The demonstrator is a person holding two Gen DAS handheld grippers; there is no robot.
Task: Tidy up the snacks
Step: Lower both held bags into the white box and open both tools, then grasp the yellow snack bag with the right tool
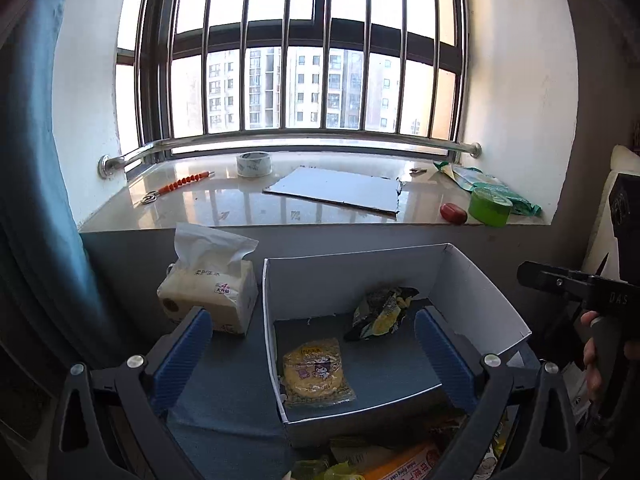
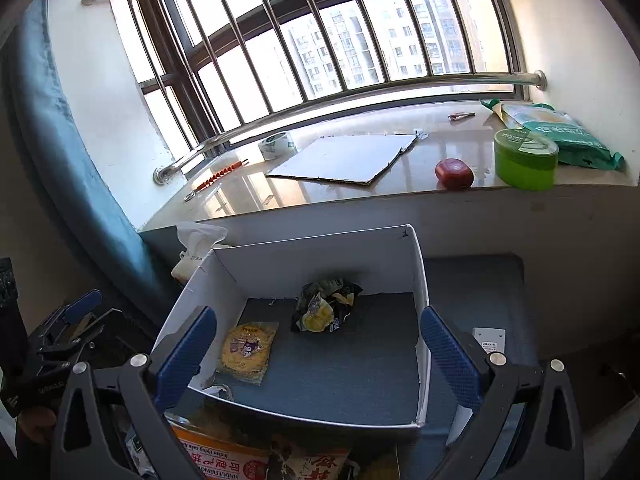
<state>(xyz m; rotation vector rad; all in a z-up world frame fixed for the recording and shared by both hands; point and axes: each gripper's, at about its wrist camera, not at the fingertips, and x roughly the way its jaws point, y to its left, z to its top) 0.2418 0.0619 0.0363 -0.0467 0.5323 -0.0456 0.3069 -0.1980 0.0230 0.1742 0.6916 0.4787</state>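
Two grippers hang over a blue-topped table, both with their blue-padded fingers spread wide and holding nothing. The biggest thing ahead of them is the windowsill point(image 1: 224, 204), a glossy stone ledge well beyond the fingertips, under a barred window point(image 1: 304, 60). Nearer, straight in front of the left gripper point(image 1: 314, 350) and of the right gripper point(image 2: 318, 356), sits an open white box point(image 2: 324, 248); its near wall lies between each pair of fingers, and the fingers stand above its rim without touching it. A flat sheet of cardboard point(image 2: 344, 158) lies on the sill past the box. To the left of the left gripper's left finger, just beside the box's outer wall, stands a pack of tissues point(image 1: 208, 284). Far off to the right on the sill are a green bag point(image 2: 568, 136), a round green tin point(image 2: 524, 160) and a small red case point(image 2: 454, 174); far left there is a roll of tape point(image 1: 254, 164). Inside the box, a crumpled black-and-yellow snack bag point(image 2: 326, 306) rests toward the back wall, and a flat yellow snack packet point(image 1: 316, 372) lies on the floor near the left wall, close to the near edge. Below the fingers, at the very near edge of both views, more snack packets point(image 2: 256, 460) lie outside the box.
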